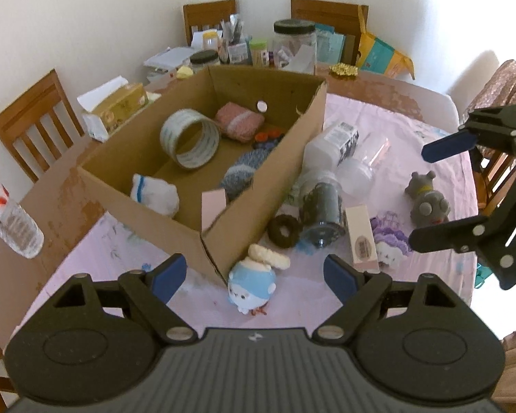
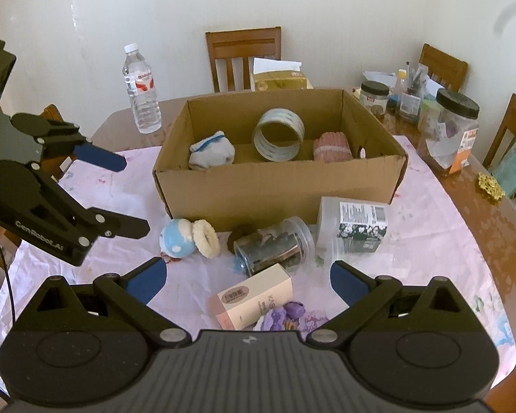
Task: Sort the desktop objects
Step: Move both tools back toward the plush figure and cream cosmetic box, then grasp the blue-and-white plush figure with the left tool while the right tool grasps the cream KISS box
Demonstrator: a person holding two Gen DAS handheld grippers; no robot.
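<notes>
target: blue plush toy (image 1: 251, 284) is seen just ahead, centred between fingers
left gripper (image 1: 254, 275): spread wide, empty (nearer)
right gripper (image 2: 247, 280): spread wide, empty

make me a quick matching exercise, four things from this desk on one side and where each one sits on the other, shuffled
Things:
1. tape roll
2. water bottle
3. blue plush
4. grey toy

Places:
A. on the cloth by the box's near corner
B. inside the cardboard box
C. on the cloth, far from the box
D. upright on bare wood beside the cloth

Pairs: 1-B, 2-D, 3-A, 4-C
</notes>
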